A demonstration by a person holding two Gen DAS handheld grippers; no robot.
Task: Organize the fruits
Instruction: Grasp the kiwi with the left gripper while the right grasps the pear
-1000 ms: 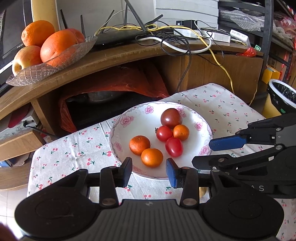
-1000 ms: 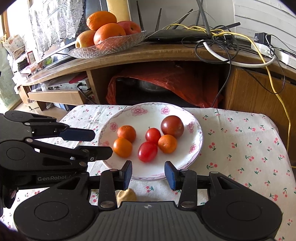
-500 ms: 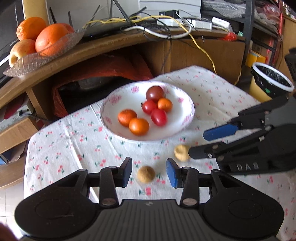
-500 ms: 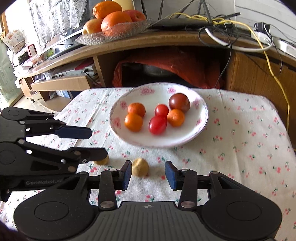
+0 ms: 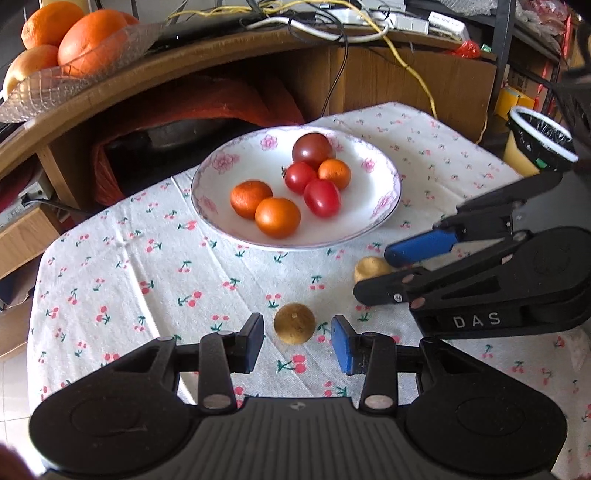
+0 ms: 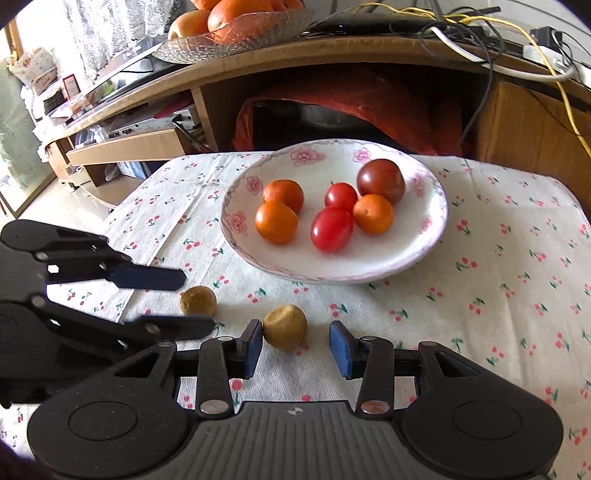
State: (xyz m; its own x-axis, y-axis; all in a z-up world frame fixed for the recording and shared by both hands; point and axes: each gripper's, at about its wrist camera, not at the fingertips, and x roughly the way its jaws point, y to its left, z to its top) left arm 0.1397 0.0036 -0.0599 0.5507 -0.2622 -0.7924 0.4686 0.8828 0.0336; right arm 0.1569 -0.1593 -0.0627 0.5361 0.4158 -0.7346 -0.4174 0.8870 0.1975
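A floral white plate (image 5: 221, 166) (image 6: 424, 254) on the cherry-print tablecloth holds three small oranges, two red tomatoes and a dark tomato. Two small tan-brown fruits lie on the cloth in front of it. My left gripper (image 5: 297, 343) is open, with one brown fruit (image 5: 294, 323) (image 6: 198, 300) between its fingers, untouched. My right gripper (image 6: 295, 347) is open around the other brown fruit (image 6: 285, 327) (image 5: 369, 267), which touches its left pad. Each gripper also shows in the other's view: the right one (image 5: 406, 269) and the left one (image 6: 184, 299).
A glass bowl (image 5: 55, 88) (image 6: 236, 33) of big oranges and an apple sits on the wooden shelf behind. Cables and a power strip (image 5: 369, 22) lie on that shelf. A bin with a black liner (image 5: 539, 136) stands at the right. The table edge (image 5: 33, 295) drops off at the left.
Both grippers have pulled back from the plate and lowered toward the cloth. The two brown fruits came into view and now sit between the open fingers.
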